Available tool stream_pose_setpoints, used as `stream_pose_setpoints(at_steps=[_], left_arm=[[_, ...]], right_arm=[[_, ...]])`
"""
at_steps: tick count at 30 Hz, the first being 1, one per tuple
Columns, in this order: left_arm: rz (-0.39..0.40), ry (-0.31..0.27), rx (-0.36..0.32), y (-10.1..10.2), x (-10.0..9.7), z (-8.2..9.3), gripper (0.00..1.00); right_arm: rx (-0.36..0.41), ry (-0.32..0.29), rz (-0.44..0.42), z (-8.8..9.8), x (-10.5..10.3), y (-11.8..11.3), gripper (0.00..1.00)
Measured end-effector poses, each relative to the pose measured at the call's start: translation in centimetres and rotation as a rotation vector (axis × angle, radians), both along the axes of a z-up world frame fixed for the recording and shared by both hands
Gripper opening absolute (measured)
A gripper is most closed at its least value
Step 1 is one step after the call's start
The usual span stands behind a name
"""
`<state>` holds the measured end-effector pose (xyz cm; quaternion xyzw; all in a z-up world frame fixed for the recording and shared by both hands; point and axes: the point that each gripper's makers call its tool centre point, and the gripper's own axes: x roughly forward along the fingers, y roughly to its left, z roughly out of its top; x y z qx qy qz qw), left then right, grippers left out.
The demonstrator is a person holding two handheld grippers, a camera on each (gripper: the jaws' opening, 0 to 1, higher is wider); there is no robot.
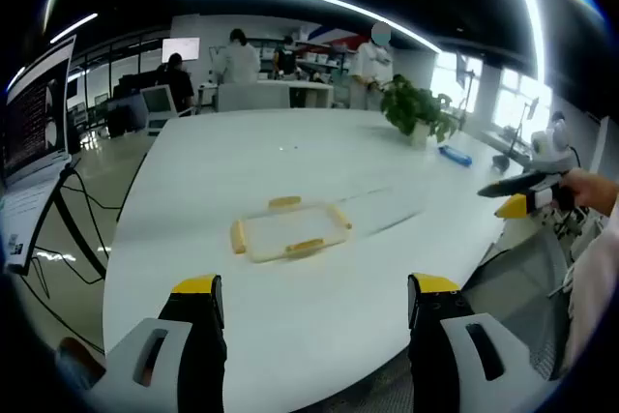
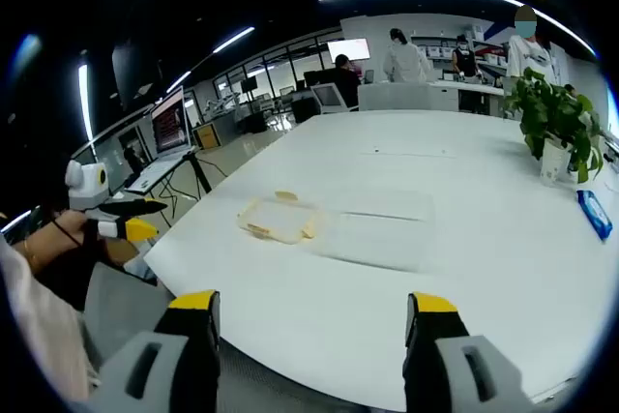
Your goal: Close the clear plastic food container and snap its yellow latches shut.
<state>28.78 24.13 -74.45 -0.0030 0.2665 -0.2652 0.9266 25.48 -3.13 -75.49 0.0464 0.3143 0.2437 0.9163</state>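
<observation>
Now the clear plastic container [image 1: 288,231] lies open on the white table [image 1: 242,171], its transparent lid [image 2: 372,226] spread flat beside the base, and the yellow latches [image 1: 238,236] stand out on the rim of the base. Both grippers are held back from the table edge, well apart from the container. The left gripper [image 1: 316,302] has its fingers wide apart and holds nothing; the right gripper [image 2: 309,311] is the same. A potted plant [image 2: 556,123] stands farther on the table, and a blue object [image 2: 592,212] lies near it.
</observation>
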Motion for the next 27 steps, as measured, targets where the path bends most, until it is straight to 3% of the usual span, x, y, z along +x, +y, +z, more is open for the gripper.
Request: stream_pose_setpoints(at_steps=[15, 27], left_arm=[[-0.013, 0.003, 0.004, -0.3, 0.2, -0.1, 0.77], [-0.03, 0.03, 0.009, -0.6, 0.4, -1.2, 0.76]], right_arm=[[-0.003, 0.013, 0.011, -0.3, -0.3, 0.1, 0.79], [-0.019, 0.035, 0.035, -0.9, -0.5, 0.3, 0.78]])
